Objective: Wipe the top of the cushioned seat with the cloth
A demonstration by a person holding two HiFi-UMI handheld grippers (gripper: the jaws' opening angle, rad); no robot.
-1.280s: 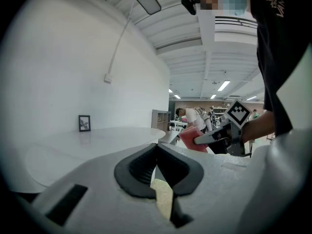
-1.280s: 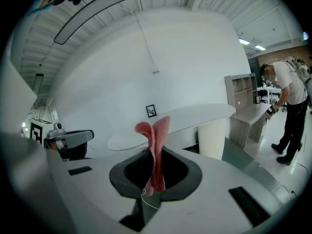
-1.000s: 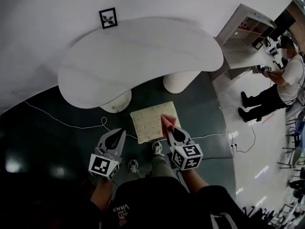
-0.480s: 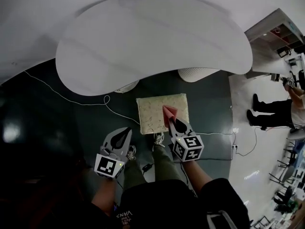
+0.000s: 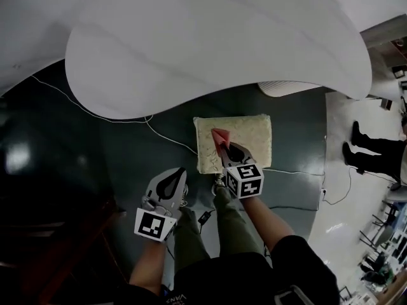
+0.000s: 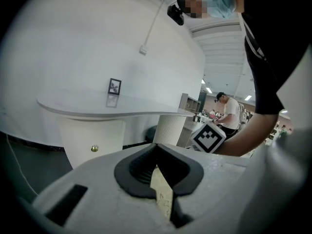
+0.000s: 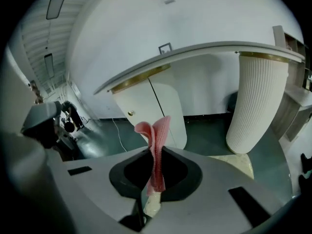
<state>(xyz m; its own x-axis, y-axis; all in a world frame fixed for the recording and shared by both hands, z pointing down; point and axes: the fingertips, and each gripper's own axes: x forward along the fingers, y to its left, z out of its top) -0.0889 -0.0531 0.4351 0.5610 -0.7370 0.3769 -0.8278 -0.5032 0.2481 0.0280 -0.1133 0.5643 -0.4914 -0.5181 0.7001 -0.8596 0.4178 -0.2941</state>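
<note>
Not much to read here. Just black-and-white square patterns on the marker cube (image 5: 154, 224) of the left gripper (image 5: 178, 172) and on the cube (image 5: 245, 180) of the right gripper (image 5: 226, 148), no letters or digits. A few pale upside-down letters on the dark shirt (image 5: 170, 295) at the bottom edge of the head view, too blurry and cut off to spell out. Small framed picture (image 6: 114, 86) on the white counter (image 6: 146, 112), way too tiny for any print.

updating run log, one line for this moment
right gripper: shut on pink knitted cloth | over beige cushioned seat | left gripper: shut, empty
</note>
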